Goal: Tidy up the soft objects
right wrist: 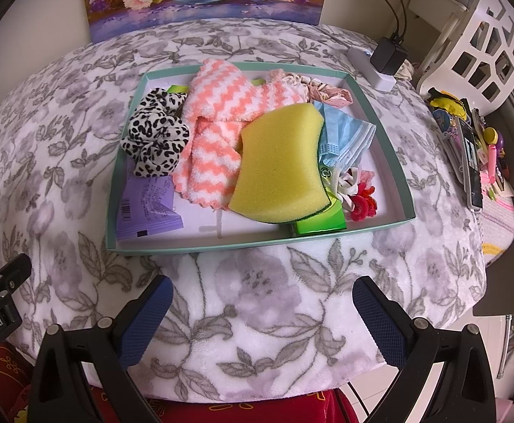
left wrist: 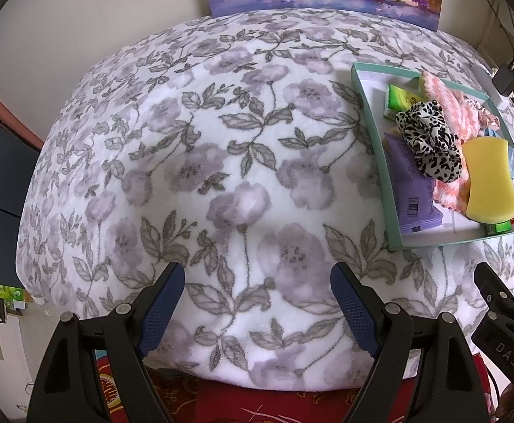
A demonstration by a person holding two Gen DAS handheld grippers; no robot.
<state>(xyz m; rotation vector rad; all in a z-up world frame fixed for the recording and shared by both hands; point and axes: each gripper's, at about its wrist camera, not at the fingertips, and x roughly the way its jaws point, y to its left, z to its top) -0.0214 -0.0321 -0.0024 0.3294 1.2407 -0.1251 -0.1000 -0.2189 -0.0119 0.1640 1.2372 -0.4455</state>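
Soft objects lie heaped in a shallow teal tray [right wrist: 373, 112] that sits on the flower-print blanket covering the bench [right wrist: 257, 282], toward its right edge and back from the near edge where we hold both tools. On top rests a yellow sponge [right wrist: 278, 165] with a thin dark scouring layer beneath; we judge it very light and springy, best pinched across its narrow waist, where it should compress and hold without slipping. Under it sprawl pink-and-white striped fuzzy socks [right wrist: 214, 123], limp and fluffy, which we would take at a bunched fold so they do not drape and snag their neighbours. A black-and-white spotted scrunchie [right wrist: 154, 134] lies near the tray's left wall, easy to hook through its ruffles. A blue face mask [right wrist: 345, 137] is thin and floppy, awkward to lift flat, so an edge pleat suits it. A purple packet [right wrist: 147, 208] and a green packet [right wrist: 320, 225] look smoother and probably slicker. Small red and pink hair ties [right wrist: 361, 204] sit by the right wall. Our left gripper [left wrist: 257, 303] and right gripper [right wrist: 262, 313] both hover spread wide and hold nothing.
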